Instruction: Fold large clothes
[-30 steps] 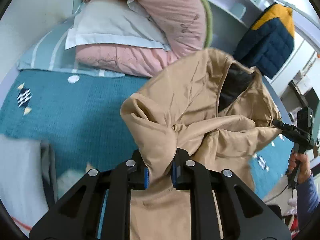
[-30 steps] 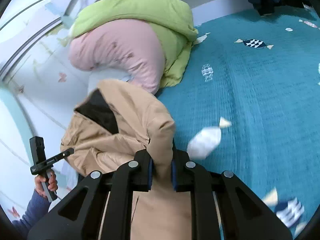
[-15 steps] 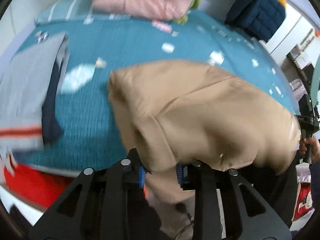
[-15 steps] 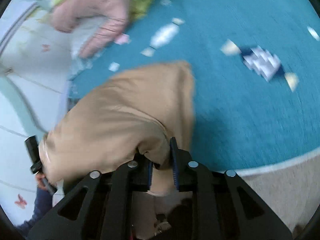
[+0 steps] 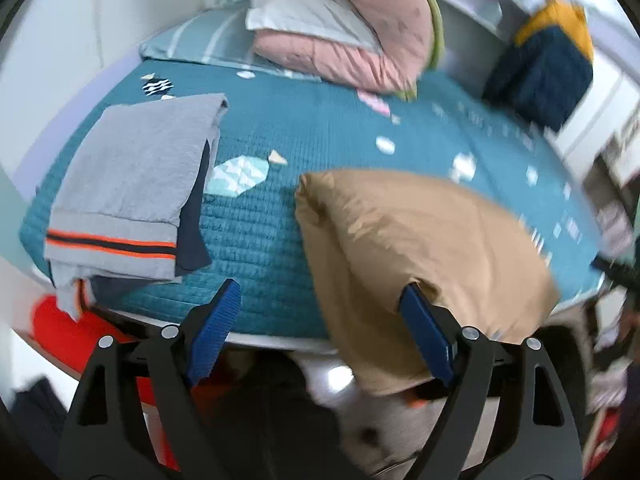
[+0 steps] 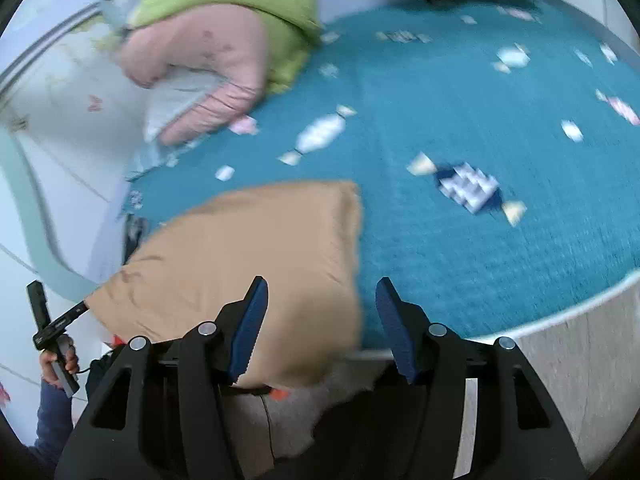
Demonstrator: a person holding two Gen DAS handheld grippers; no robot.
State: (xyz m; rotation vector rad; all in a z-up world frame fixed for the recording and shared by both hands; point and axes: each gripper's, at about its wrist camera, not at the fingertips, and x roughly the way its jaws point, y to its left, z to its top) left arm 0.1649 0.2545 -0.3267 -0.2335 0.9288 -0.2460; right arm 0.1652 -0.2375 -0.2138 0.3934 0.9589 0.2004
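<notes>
Now that the left gripper point(image 5: 320, 330) and right gripper point(image 6: 320, 324) both gape wide and empty, the tan jacket point(image 5: 420, 240), lying on the teal bedspread point(image 5: 320, 128) with its near edge overhanging, could slide off or unfold.

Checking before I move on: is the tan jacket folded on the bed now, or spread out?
Folded. The tan jacket lies as a compact bundle at the edge of the teal bedspread, with no sleeves or hood showing and part overhanging the edge.
</notes>
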